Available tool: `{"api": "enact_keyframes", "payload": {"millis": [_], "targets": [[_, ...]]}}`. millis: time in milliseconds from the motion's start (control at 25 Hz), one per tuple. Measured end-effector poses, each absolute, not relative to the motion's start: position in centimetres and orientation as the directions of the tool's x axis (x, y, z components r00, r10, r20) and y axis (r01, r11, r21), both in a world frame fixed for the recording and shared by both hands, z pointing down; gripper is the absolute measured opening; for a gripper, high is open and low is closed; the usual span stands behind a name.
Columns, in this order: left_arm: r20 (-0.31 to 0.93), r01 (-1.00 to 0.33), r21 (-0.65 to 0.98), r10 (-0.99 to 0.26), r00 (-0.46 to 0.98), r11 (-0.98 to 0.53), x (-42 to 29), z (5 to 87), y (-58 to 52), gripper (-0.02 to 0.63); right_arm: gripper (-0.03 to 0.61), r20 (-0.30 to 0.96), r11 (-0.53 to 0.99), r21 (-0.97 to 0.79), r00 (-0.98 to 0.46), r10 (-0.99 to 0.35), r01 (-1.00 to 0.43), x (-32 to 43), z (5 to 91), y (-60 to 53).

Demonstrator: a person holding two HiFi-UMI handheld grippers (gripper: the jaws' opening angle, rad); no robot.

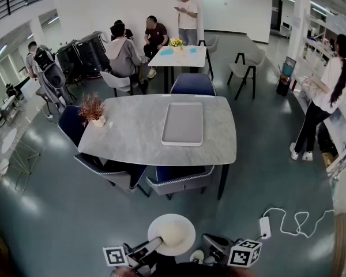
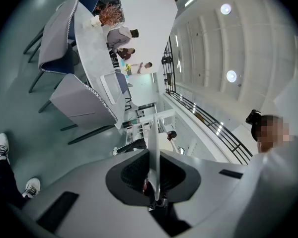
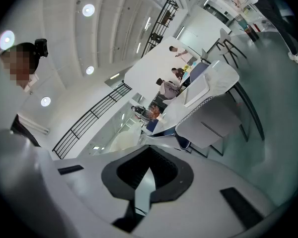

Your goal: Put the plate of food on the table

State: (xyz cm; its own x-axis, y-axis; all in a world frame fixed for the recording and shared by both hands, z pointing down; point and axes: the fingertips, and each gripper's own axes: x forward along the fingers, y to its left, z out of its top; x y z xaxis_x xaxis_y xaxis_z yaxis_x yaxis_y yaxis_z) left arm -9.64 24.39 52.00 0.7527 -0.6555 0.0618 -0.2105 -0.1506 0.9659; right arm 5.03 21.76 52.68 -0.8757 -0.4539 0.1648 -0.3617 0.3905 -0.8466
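Observation:
A white plate [image 1: 172, 234] with a pale mound of food hangs low in the head view, over the floor and short of the grey marble table [image 1: 132, 128]. My left gripper [image 1: 145, 249] holds the plate's left rim and my right gripper [image 1: 211, 244] its right rim. In the left gripper view the plate [image 2: 153, 148] runs edge-on between the shut jaws of that gripper [image 2: 155, 185]. The right gripper view shows the rim of the plate [image 3: 141, 195] pinched in that gripper [image 3: 148, 176]. A pale rectangular tray [image 1: 183, 123] lies on the table.
Blue chairs [image 1: 179, 178] are tucked in along the table's near side. A dried plant in a pot [image 1: 94, 109] stands on its left end. A power strip with a cable [image 1: 265, 227] lies on the floor at the right. Several people are beyond the table, and one stands at the right [image 1: 326, 94].

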Motion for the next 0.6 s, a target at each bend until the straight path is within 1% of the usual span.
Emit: {"api": "enact_keyframes", "payload": {"millis": [440,600], "targets": [[0.062,-0.204,0.969,-0.662,0.747,-0.139,-9.68,52.25,24.44,0.029,0.011,0.175,0.397,-0.837,-0.872,-0.458,-0.377,5.23,52.71,21.73],[0.066,-0.213,0.967,-0.660,0.748,-0.144,-9.71,51.94,24.39,0.029,0.011,0.126,0.403,-0.850,-0.874,-0.469,-0.339,5.34,51.83,21.54]]}}
